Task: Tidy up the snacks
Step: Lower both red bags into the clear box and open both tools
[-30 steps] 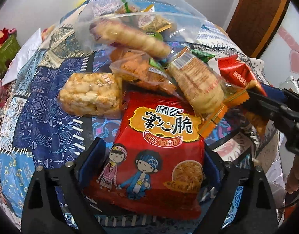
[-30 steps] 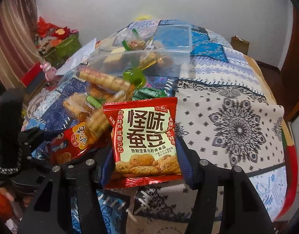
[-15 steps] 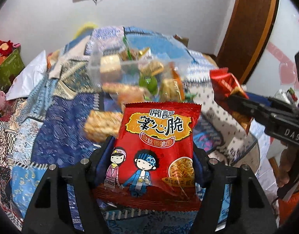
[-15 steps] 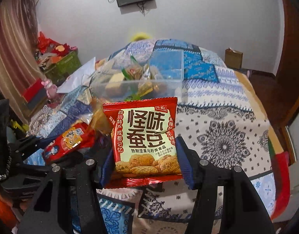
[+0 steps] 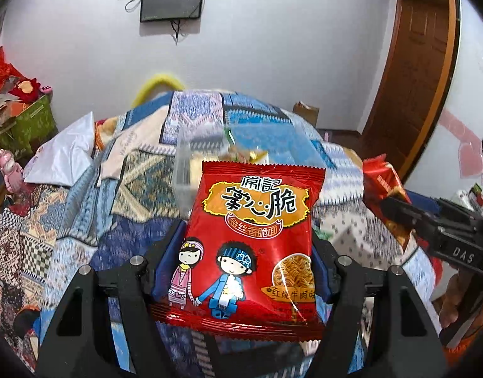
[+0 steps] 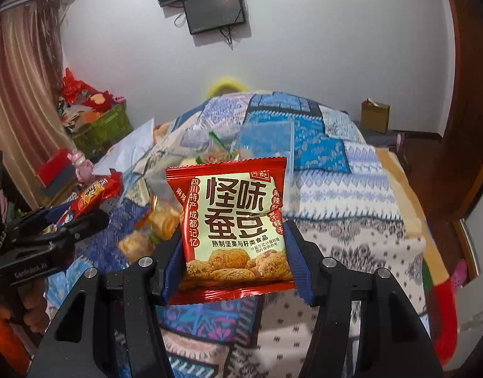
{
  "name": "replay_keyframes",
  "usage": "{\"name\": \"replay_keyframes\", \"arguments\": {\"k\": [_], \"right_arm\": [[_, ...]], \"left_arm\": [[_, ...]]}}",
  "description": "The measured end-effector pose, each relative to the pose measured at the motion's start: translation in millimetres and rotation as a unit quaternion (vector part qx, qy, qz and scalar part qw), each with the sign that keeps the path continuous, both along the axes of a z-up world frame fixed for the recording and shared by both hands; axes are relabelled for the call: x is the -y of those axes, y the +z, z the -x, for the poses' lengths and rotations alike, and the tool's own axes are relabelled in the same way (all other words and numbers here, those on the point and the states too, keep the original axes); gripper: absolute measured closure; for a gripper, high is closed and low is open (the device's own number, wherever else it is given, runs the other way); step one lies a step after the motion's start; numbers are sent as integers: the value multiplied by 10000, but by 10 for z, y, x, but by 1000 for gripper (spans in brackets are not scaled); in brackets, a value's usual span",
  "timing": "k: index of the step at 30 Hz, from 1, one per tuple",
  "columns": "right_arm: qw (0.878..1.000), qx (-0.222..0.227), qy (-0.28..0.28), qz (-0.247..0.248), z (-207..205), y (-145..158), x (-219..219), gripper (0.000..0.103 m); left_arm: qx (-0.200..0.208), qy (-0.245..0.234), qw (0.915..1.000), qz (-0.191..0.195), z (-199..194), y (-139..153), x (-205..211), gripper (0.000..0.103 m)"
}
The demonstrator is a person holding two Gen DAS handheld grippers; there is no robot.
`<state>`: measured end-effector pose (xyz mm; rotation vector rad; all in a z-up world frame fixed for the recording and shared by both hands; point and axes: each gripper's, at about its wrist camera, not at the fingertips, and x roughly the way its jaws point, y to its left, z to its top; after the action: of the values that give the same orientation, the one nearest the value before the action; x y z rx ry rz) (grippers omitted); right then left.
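My left gripper point(image 5: 241, 261) is shut on a red noodle snack packet point(image 5: 254, 230) with two cartoon children, held up above the bed. My right gripper point(image 6: 233, 258) is shut on a red and cream broad bean packet point(image 6: 235, 217), also held high. Each gripper shows in the other's view: the right one point(image 5: 399, 217) at the right edge, the left one point(image 6: 83, 217) at the left with its red packet point(image 6: 93, 195). A clear plastic box point(image 5: 191, 170) of snacks stands behind the packets on the patchwork bedspread point(image 5: 68, 220). Loose wrapped snacks point(image 6: 159, 220) lie in front of the box.
A white bag point(image 5: 68, 154) lies on the bed's left side. A green crate point(image 6: 99, 129) with red items stands by the wall at left. A cardboard box point(image 6: 375, 116) sits on the floor at right. A wooden door point(image 5: 411, 72) is at right.
Both grippers have lifted up and back from the bed with their packets. The clear box and loose snacks now look smaller and farther, and the wall and screen have come into view.
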<state>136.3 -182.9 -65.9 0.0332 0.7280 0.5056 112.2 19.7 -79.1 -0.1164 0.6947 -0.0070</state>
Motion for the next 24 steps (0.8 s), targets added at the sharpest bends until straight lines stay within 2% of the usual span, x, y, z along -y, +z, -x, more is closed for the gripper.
{"name": "replay_keyframes", "arguments": {"k": [12,18,24], "right_arm": [[9991,342,-121,-203,-519,229,-132,49],[9990,349,-137,-222,-836,204,-231,49],[9995,207,-125,-205,-1130,65,-365,49]], "left_arm": [[432,336,9985,-63,-696,296,-247,33],[348,389,9986,-40,-1080,197,-361,33],[151,491,9987,-4,-1430,-39,-488,33]]}}
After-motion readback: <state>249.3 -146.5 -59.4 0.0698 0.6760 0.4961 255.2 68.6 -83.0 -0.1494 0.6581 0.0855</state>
